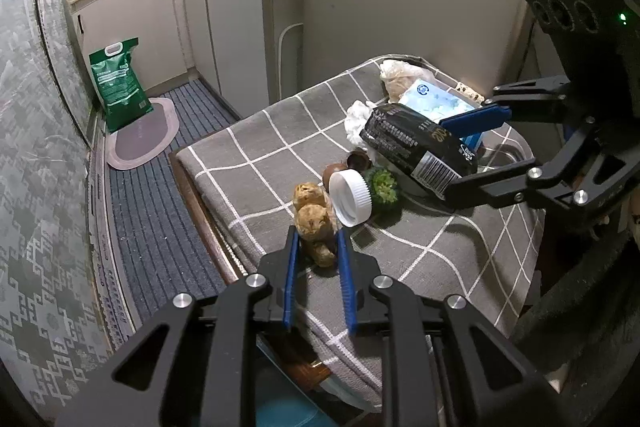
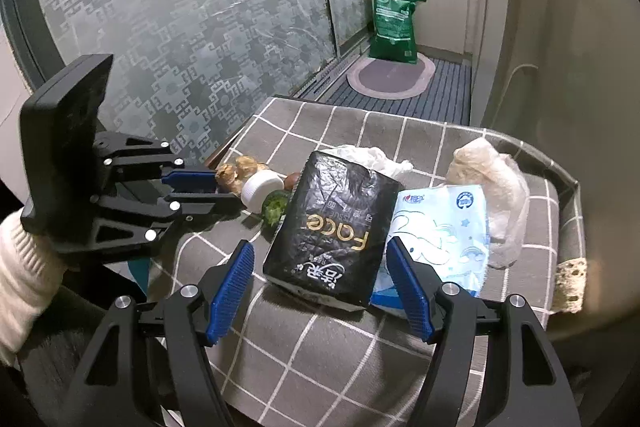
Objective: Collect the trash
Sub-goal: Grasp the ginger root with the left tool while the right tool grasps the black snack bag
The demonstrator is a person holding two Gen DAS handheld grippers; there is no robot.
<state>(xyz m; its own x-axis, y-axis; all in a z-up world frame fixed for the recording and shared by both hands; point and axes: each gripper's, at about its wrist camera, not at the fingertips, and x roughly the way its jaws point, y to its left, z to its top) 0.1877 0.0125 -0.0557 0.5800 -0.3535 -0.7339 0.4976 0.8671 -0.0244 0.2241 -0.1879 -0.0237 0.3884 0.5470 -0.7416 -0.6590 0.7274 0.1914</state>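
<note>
Table cloth [image 1: 460, 259]: the grey cloth with white checks fills the middle of both views, and all the trash lies on it.
Black tissue pack [image 2: 332, 227]: it lies in the lower centre of my right wrist view, between the blue pads of my right gripper [image 2: 320, 287]. The jaws stand wide on both sides of it and I see a gap at each pad, so this tool is released and grips nothing.
Light blue pack [image 2: 444, 235]: it lies touching the right side of the black pack, and one corner goes under my right pad.
Crumpled plastic bag [image 2: 488, 179]: it is at the right of the frame, just above the light blue pack.
White tissue [image 2: 380, 159]: it is crumpled behind the top edge of the black pack.
Ginger piece [image 1: 316, 223]: it is a brown, knobby lump in the lower centre of my left wrist view. My left gripper [image 1: 318, 243] has its two blue pads against its sides, so this tool is clenched on it.
White cap [image 1: 352, 197]: it leans against the right side of the ginger.
Green vegetable bit [image 1: 382, 185]: it lies just right of the cap.
Brown shells [image 1: 348, 165]: two small ones lie just above the cap.
White sleeve [image 2: 24, 267]: my arm shows at the left edge of the right wrist view.
</note>
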